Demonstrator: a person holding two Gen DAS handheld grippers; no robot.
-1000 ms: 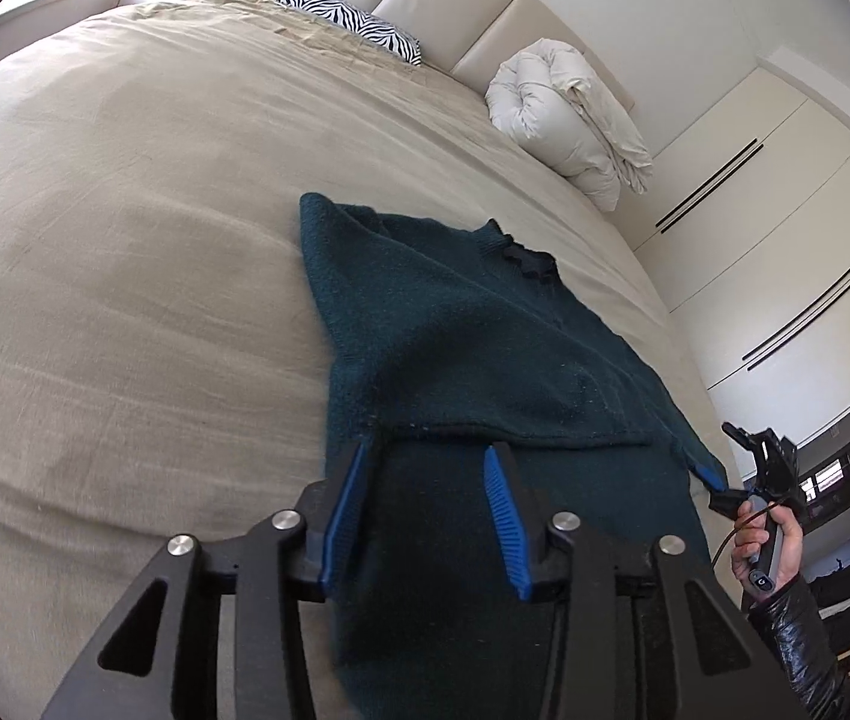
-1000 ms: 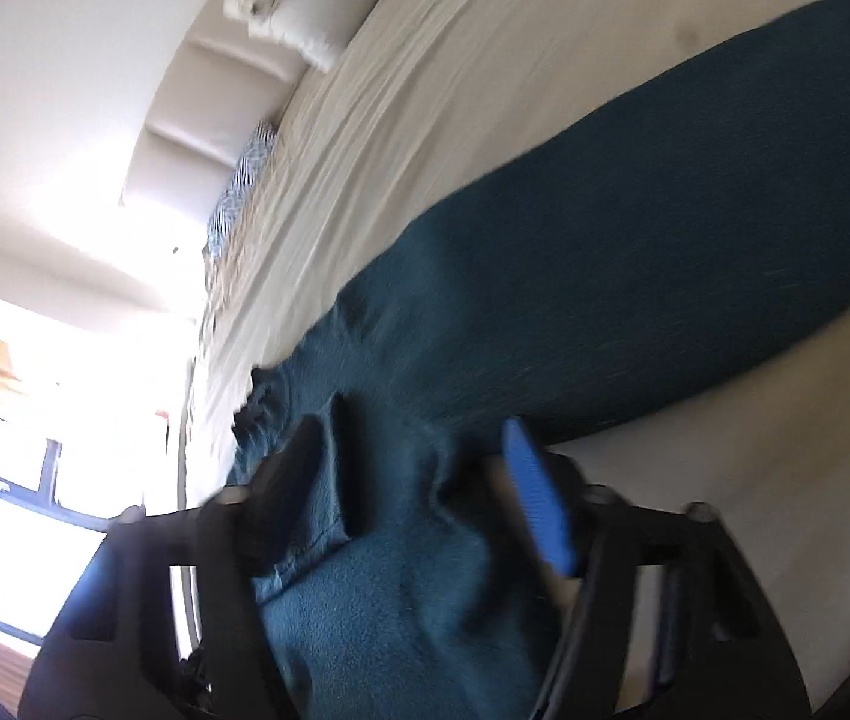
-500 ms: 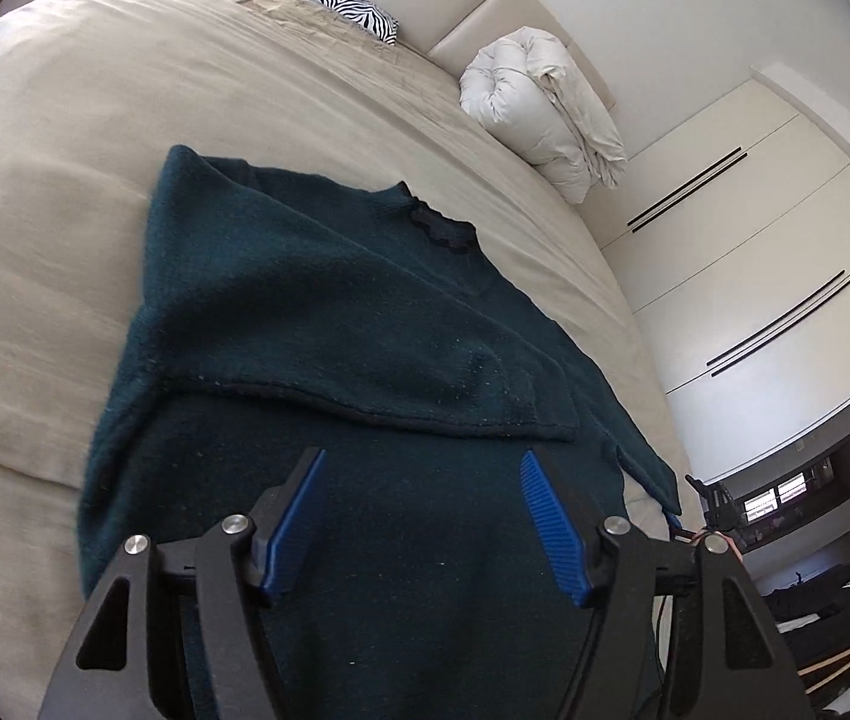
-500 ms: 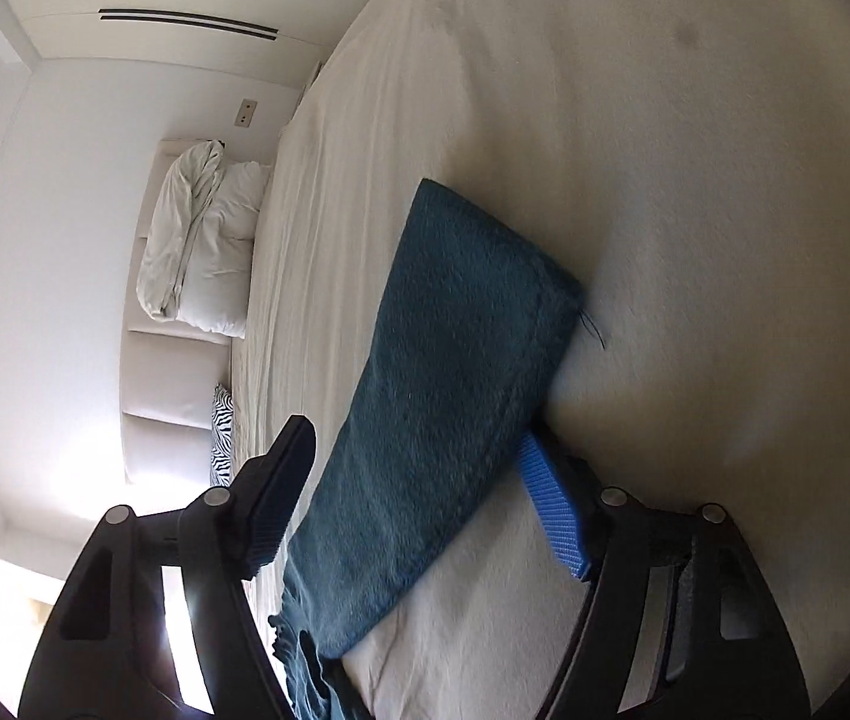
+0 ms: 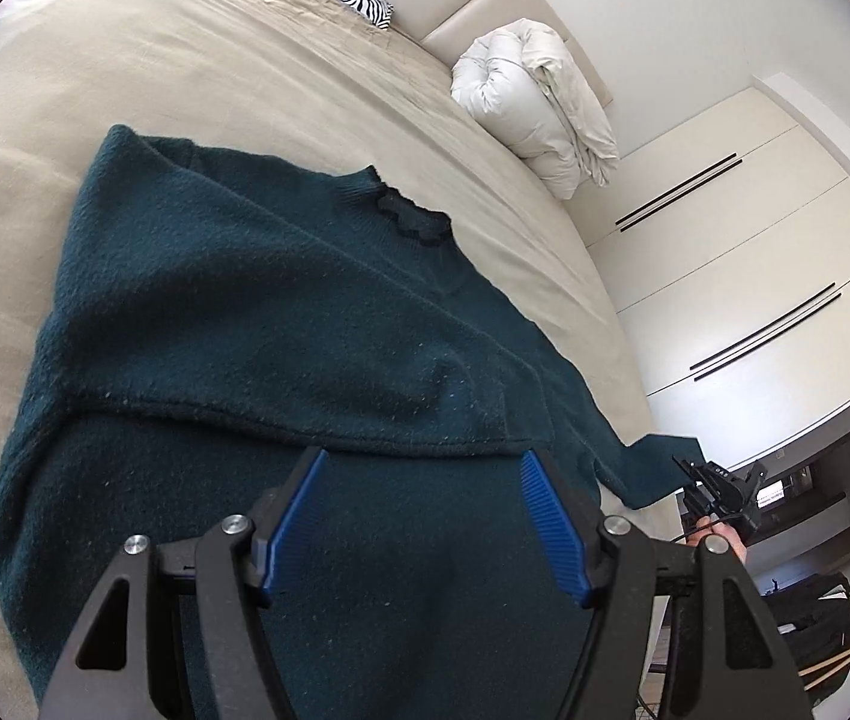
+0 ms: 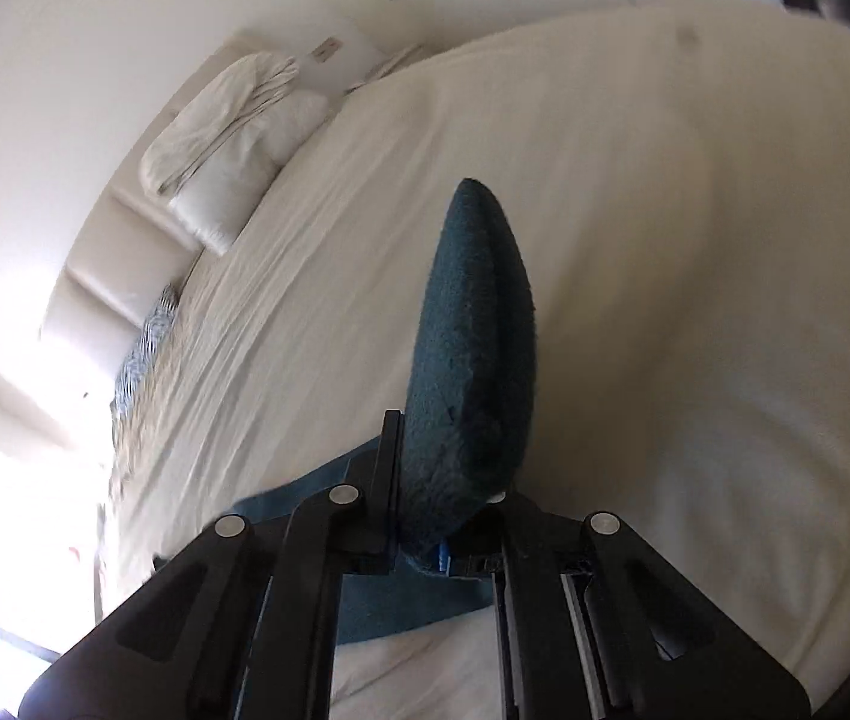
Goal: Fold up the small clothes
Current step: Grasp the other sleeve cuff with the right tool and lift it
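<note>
Left wrist view: dark teal sweater (image 5: 281,324), lying flat on the beige bed (image 5: 125,60), one side folded over its middle. Left tongs (image 5: 428,525) above the sweater's lower part, jaws apart, nothing between them. Right tongs (image 6: 425,501) closed on the sweater's sleeve end (image 6: 476,324), lifted off the bed beside the sweater. White rolled duvet (image 5: 536,108) beyond the sweater's collar.

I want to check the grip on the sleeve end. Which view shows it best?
The right wrist view: the right gripper is shut on the sleeve end, which stands up between its jaws. The left wrist view shows the sleeve only far off, at the frame's edge.
</note>
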